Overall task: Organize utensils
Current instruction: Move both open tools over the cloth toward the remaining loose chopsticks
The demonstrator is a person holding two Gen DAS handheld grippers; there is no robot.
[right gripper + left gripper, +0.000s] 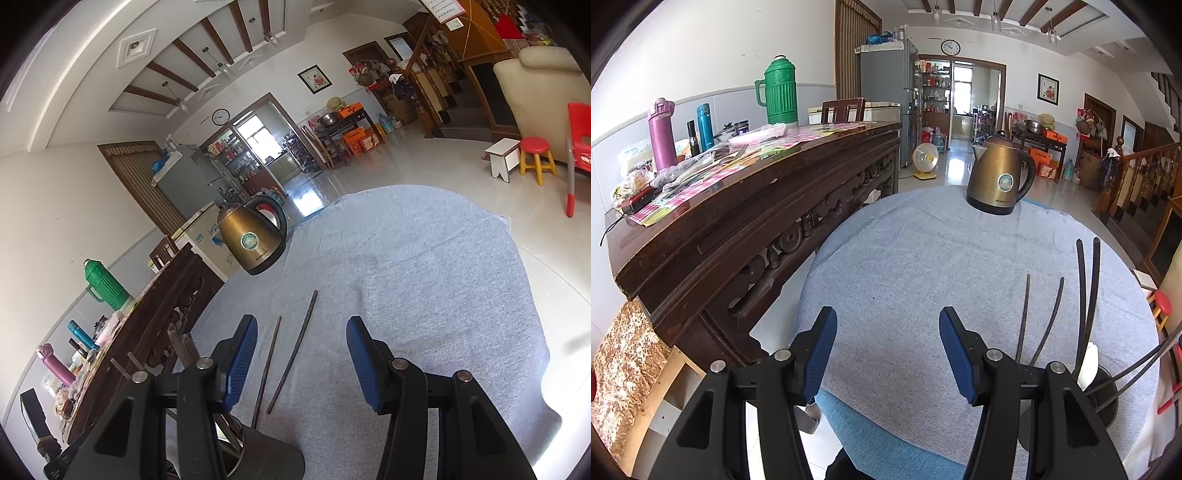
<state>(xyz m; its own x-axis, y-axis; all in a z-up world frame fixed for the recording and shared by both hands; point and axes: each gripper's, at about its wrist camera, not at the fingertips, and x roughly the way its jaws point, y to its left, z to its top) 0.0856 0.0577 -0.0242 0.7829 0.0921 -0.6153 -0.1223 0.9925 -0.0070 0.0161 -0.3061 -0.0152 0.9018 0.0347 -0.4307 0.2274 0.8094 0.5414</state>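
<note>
I'm looking into a bright tiled room with white walls and dark ceiling beams, and most of both views is filled by a round table [923, 258] draped in a pale blue-grey woven cloth with a soft, nubby texture. Along the left of the left wrist view runs a long dark wooden sideboard [757, 221] with carved fretwork under its glossy top, cluttered with a ribbed green plastic flask [780, 90], a purple bottle [661, 133] and a teal one. Toward the top centre of the cloth stands a brassy metal kettle [1001, 177] with a black handle and base and a round badge on its belly. At the lower right of the left wrist view I see a dark cylindrical utensil holder [1106, 391], with a white spoon and thin dark chopsticks standing in it and fanning out. Two loose chopsticks [291, 350], slim, dark and straight, lie flat on the cloth just beside the holder, angled slightly apart; in the right wrist view they sit at lower centre. My left gripper [888, 354] hangs over bare cloth with its ridged blue pads spread and nothing between them. My right gripper [301, 363] is likewise spread, the chopsticks showing on the cloth between its fingers, untouched.
</note>
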